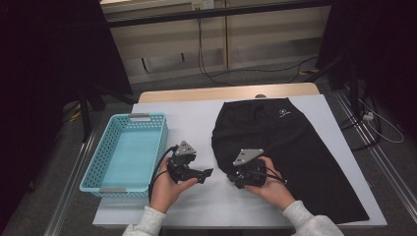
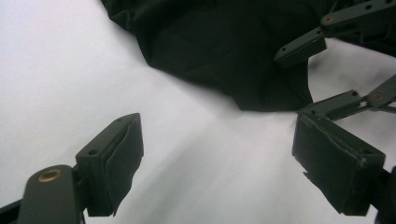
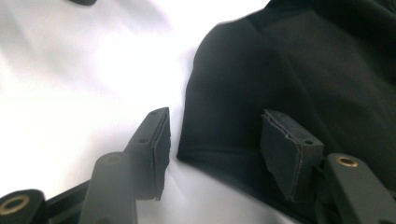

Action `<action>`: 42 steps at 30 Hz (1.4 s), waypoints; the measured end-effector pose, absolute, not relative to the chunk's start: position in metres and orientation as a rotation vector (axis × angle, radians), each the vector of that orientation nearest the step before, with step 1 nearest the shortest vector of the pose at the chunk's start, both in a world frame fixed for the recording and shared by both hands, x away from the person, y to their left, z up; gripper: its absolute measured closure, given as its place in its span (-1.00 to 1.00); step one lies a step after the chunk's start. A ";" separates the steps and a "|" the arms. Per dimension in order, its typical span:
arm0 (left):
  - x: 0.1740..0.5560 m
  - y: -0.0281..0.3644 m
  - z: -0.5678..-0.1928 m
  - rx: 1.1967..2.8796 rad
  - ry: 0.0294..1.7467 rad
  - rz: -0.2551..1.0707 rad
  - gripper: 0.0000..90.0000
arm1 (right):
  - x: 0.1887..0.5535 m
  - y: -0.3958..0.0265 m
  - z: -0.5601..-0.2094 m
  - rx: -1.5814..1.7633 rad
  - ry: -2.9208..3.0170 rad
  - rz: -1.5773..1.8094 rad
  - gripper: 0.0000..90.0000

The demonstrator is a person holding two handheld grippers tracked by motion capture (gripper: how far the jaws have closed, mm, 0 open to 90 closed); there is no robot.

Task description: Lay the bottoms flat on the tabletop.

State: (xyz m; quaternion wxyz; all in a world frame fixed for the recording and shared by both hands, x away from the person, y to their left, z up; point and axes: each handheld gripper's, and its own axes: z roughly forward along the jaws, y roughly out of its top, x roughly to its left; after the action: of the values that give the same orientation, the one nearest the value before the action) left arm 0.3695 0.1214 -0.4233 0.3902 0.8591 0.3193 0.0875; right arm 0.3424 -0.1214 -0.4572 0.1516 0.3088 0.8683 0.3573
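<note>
A black garment [image 1: 285, 142] with a small white logo lies spread over the right half of the white-covered table [image 1: 192, 118]. My left gripper [image 1: 205, 174] is held just left of the garment's near-left edge, jaws wide apart over bare white cover [image 2: 56, 70] with nothing between them; the garment [image 2: 219, 46] lies ahead of it. My right gripper [image 1: 230, 178] sits at that same edge, pointing left. In the right gripper view its jaws [image 3: 219, 144] stand apart with the folded hem of the garment [image 3: 303, 60] between them, the pads not pressing on it.
A light blue plastic basket [image 1: 139, 117] stands on the left part of the table, close to my left hand. The right gripper's linkage [image 2: 303, 77] reaches into the left gripper view from the right. Cables run across the floor beyond the table.
</note>
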 end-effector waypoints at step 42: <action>0.366 0.118 -0.424 2.176 0.792 0.204 -0.62 | 0.375 -0.184 -0.433 1.182 2.243 1.146 -0.11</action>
State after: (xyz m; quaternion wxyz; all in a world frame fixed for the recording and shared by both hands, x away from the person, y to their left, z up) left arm 0.3655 0.1179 -0.4236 0.3972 0.8590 0.3127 0.0804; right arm 0.3749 -0.1839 -0.4326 0.1788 0.4179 0.7932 0.4052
